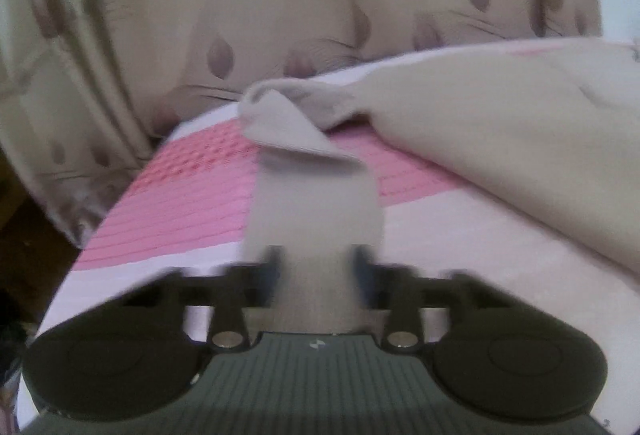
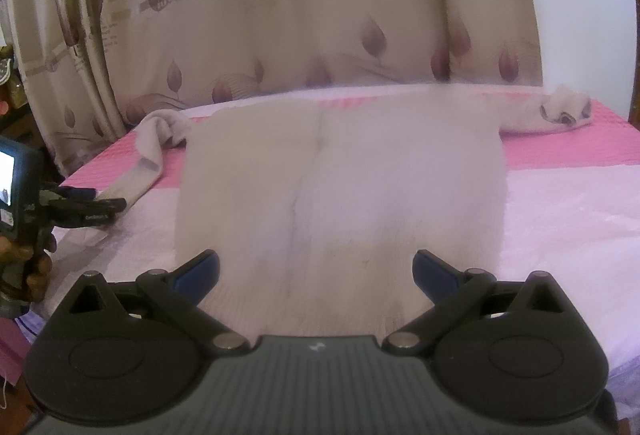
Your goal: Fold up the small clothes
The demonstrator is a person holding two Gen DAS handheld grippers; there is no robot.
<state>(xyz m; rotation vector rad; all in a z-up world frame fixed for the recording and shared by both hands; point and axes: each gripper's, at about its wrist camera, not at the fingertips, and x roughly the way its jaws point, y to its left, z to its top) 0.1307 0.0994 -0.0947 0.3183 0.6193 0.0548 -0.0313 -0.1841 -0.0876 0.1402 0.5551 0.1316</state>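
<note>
A beige long-sleeved top (image 2: 340, 187) lies flat on the pink bed cover (image 2: 560, 215), its body towards me. Its left sleeve (image 1: 312, 195) runs from the shoulder down into my left gripper (image 1: 316, 263), which is shut on the cuff end. The same sleeve (image 2: 148, 159) and the left gripper (image 2: 96, 213) also show at the left of the right wrist view. Its right sleeve (image 2: 560, 113) lies bunched at the far right. My right gripper (image 2: 316, 271) is open, its blue fingers (image 2: 200, 269) spread over the top's near hem.
A beige curtain with leaf prints (image 2: 280, 15) hangs behind the bed. The bed cover has a bright pink band (image 1: 180, 203) at the far side and a paler part near me. The bed's left edge (image 1: 80, 267) drops to a dark floor.
</note>
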